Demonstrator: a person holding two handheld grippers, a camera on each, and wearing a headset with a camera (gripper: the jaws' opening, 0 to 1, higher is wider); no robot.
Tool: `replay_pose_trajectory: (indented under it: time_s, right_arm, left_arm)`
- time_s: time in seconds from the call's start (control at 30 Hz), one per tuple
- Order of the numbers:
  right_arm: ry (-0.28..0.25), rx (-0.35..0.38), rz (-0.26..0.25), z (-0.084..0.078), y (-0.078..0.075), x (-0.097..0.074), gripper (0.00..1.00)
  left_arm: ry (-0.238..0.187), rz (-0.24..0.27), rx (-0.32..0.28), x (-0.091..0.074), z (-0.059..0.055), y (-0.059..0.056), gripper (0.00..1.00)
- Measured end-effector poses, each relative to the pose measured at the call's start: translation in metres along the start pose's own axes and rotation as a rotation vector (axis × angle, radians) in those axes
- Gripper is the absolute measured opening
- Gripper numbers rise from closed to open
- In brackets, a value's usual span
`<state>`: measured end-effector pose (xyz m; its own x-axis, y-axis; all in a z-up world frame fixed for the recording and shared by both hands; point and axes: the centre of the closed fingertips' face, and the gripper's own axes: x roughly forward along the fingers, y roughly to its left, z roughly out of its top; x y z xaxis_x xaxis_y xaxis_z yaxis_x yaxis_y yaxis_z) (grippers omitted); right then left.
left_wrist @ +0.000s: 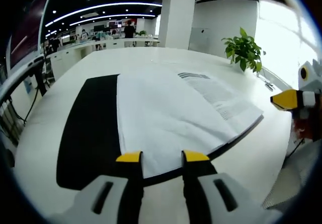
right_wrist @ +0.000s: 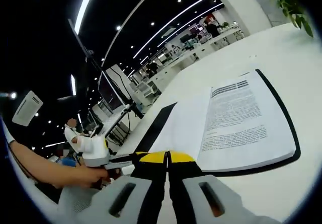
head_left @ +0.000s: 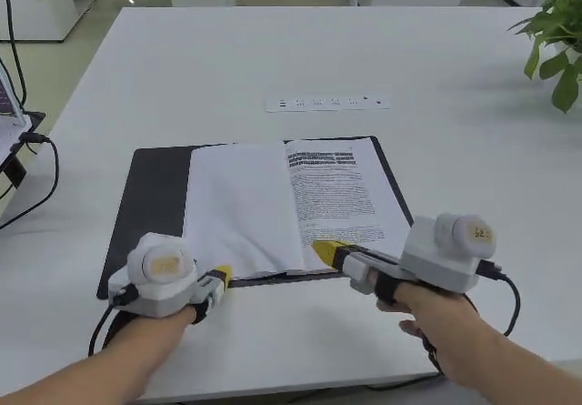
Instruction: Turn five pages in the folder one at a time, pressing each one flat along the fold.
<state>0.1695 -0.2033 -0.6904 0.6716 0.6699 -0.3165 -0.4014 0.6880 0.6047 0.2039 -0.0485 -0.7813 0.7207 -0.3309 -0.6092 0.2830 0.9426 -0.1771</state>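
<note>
A black folder [head_left: 153,200] lies open on the white table, with a blank white page [head_left: 241,209] on its left and a printed page [head_left: 336,191] on its right. My left gripper [head_left: 218,278] sits at the folder's near left edge. Its yellow-tipped jaws [left_wrist: 162,157] stand open just before the blank page [left_wrist: 161,113], holding nothing. My right gripper [head_left: 326,252] rests at the near edge of the printed page, close to the fold. Its jaws [right_wrist: 166,157] are shut, with nothing visible between them. The printed page [right_wrist: 241,118] lies flat ahead of it.
A white power strip [head_left: 327,103] lies beyond the folder. A potted plant [head_left: 555,32] stands at the far right. Black cables [head_left: 41,182] trail off the table's left edge. The near table edge runs just under my hands.
</note>
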Motion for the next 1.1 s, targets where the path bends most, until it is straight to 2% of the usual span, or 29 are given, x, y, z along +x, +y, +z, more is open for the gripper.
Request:
replay_pose_trajectory:
  time_s: [0.03,0.1,0.17,0.27,0.4,0.43,0.5,0.6,0.67,0.7,0.73,0.8,0.87,0.9,0.93,1.03,1.1]
  right_arm:
    - [-0.005,-0.004,-0.015,0.004,0.0,-0.007,0.0]
    - [0.027,-0.02,-0.087,0.004,-0.008,-0.018,0.0]
    - [0.044,-0.06,-0.131,0.008,-0.011,-0.031,0.0]
    - [0.028,-0.066,-0.166,0.02,-0.011,-0.049,0.0]
    - [0.006,-0.119,-0.226,0.035,-0.014,-0.075,0.0]
    - [-0.001,-0.139,-0.249,0.041,-0.017,-0.084,0.0]
    - [-0.017,-0.177,-0.297,0.051,-0.026,-0.098,0.0]
    - [-0.026,-0.202,-0.331,0.059,-0.03,-0.112,0.0]
    - [-0.046,-0.231,-0.38,0.066,-0.038,-0.123,0.0]
    - [-0.059,-0.241,-0.394,0.07,-0.04,-0.129,0.0]
    - [-0.067,-0.246,-0.387,0.071,-0.039,-0.132,0.01]
    - [-0.085,-0.239,-0.4,0.074,-0.042,-0.137,0.19]
    - [-0.128,-0.26,-0.392,0.079,-0.04,-0.138,0.43]
    - [-0.126,-0.258,-0.401,0.078,-0.041,-0.14,0.51]
    - [-0.125,-0.256,-0.405,0.078,-0.043,-0.14,0.57]
    - [-0.141,-0.275,-0.395,0.077,-0.043,-0.141,0.68]
    - [-0.144,-0.285,-0.4,0.076,-0.045,-0.141,0.88]
  left_arm:
    - [0.019,-0.007,-0.023,-0.003,-0.001,-0.003,0.26]
    - [-0.007,-0.028,-0.015,-0.01,0.008,-0.009,0.23]
    - [-0.022,-0.054,-0.016,-0.02,0.016,-0.017,0.21]
    - [-0.051,-0.093,-0.019,-0.041,0.03,-0.03,0.17]
    - [-0.085,-0.094,-0.005,-0.065,0.043,-0.035,0.15]
    - [-0.098,-0.094,-0.006,-0.073,0.047,-0.035,0.17]
    - [-0.089,-0.086,-0.007,-0.085,0.049,-0.035,0.19]
    - [-0.106,-0.072,0.002,-0.1,0.054,-0.033,0.25]
    - [-0.134,-0.044,0.02,-0.11,0.06,-0.03,0.35]
    - [-0.137,-0.032,0.018,-0.114,0.061,-0.028,0.41]
    - [-0.15,-0.015,0.02,-0.12,0.064,-0.027,0.49]
    - [-0.175,0.003,0.03,-0.126,0.069,-0.025,0.6]
    - [-0.19,0.015,0.042,-0.134,0.072,-0.026,0.68]
    - [-0.193,0.023,0.052,-0.138,0.072,-0.026,0.71]
    - [-0.193,0.024,0.051,-0.139,0.072,-0.027,0.75]
    - [-0.199,0.04,0.073,-0.143,0.071,-0.024,0.86]
    - [-0.199,0.043,0.074,-0.147,0.07,-0.023,0.95]
